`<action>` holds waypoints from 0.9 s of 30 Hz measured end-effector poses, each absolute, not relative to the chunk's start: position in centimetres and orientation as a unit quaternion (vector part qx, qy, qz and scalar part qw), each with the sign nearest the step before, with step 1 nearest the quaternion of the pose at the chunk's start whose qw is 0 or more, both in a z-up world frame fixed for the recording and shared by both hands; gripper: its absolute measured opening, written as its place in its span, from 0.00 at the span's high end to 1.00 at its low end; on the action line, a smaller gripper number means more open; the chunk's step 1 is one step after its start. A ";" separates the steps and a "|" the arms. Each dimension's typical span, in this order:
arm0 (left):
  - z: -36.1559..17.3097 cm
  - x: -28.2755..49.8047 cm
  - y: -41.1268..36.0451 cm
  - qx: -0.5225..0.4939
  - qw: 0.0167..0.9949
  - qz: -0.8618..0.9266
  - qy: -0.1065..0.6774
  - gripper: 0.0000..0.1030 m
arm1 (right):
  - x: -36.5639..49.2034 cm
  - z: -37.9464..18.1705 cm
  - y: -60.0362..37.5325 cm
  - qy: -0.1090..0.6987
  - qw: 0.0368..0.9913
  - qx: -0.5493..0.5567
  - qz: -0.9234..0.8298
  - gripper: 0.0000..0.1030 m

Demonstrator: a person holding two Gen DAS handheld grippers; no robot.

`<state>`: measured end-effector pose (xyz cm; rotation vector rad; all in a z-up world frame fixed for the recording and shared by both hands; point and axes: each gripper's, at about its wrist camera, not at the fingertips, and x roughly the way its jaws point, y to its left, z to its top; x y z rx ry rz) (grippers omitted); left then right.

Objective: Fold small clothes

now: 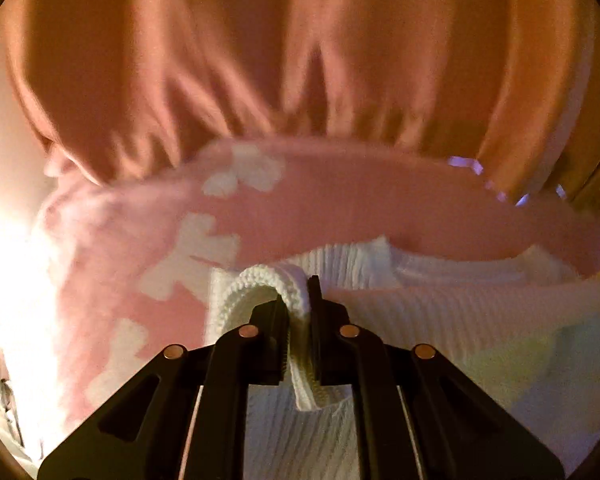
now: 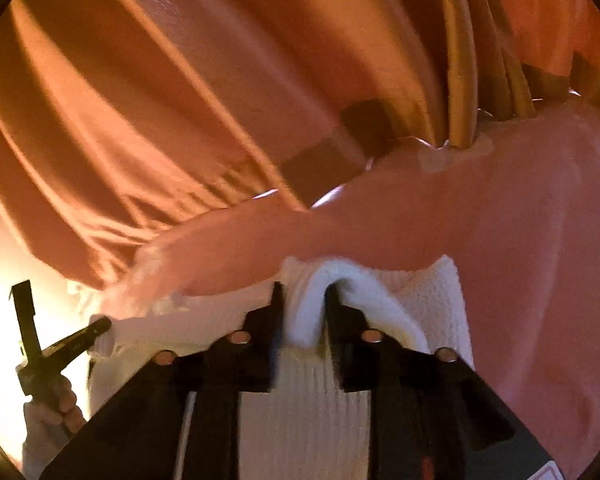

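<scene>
A small white ribbed knit garment (image 1: 440,320) hangs stretched between my two grippers. My left gripper (image 1: 298,300) is shut on a folded edge of it. My right gripper (image 2: 304,300) is shut on another bunched edge of the same garment (image 2: 304,412). The left gripper (image 2: 96,326) also shows at the left of the right wrist view, held in a hand, clamped on the garment's far corner. The lower part of the garment is hidden behind the gripper bodies.
A pink blanket with white bow shapes (image 1: 340,200) lies under and behind the garment; it also shows in the right wrist view (image 2: 520,240). Orange curtains (image 1: 260,60) hang at the back (image 2: 180,100). Bright light glares at the left edge.
</scene>
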<state>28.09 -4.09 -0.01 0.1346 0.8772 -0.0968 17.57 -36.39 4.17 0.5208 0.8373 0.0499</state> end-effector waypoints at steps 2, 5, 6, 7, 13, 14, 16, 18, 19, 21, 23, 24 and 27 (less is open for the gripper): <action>-1.8 28.9 -4.0 0.068 0.899 -0.044 0.431 0.87 | 17.4 4.1 -36.9 0.390 0.887 0.249 0.012 0.63; -1.9 28.5 -4.0 0.087 0.901 -0.041 0.423 0.73 | 16.3 5.5 -37.7 0.368 0.896 0.248 0.005 0.58; -1.2 28.0 -3.7 0.087 0.907 -0.038 0.411 0.61 | 15.9 6.1 -37.6 0.367 0.901 0.230 -0.005 0.51; -0.2 27.0 -3.2 0.085 0.916 -0.030 0.390 0.52 | 15.5 6.5 -37.3 0.372 0.904 0.209 -0.014 0.44; 3.4 22.1 -3.0 0.095 0.932 -0.055 0.344 0.29 | 14.0 5.2 -34.2 0.441 0.892 0.102 -0.022 0.41; 3.0 21.7 -3.3 0.109 0.929 -0.050 0.349 0.29 | 14.0 4.9 -34.1 0.445 0.890 0.098 -0.024 0.41; 2.5 21.5 -3.8 0.120 0.924 -0.050 0.358 0.29 | 14.3 4.4 -33.9 0.451 0.888 0.091 -0.028 0.41; 2.2 21.6 -4.1 0.120 0.922 -0.056 0.364 0.29 | 14.5 3.9 -34.0 0.461 0.882 0.089 -0.032 0.41; 2.3 21.6 -4.2 0.118 0.923 -0.056 0.363 0.29 | 14.6 3.7 -34.0 0.464 0.881 0.089 -0.030 0.41; 2.3 21.7 -4.5 0.115 0.923 -0.058 0.361 0.29 | 14.8 3.0 -34.2 0.476 0.875 0.084 -0.034 0.41; 2.2 21.7 -4.7 0.116 0.923 -0.061 0.363 0.29 | 15.0 2.2 -34.6 0.491 0.866 0.088 -0.038 0.41; 2.1 21.7 -4.9 0.120 0.922 -0.061 0.364 0.29 | 15.0 1.9 -34.8 0.499 0.861 0.097 -0.035 0.41; 1.7 21.7 -5.1 0.133 0.919 -0.055 0.368 0.29 | 15.2 0.9 -35.0 0.524 0.844 0.112 -0.027 0.58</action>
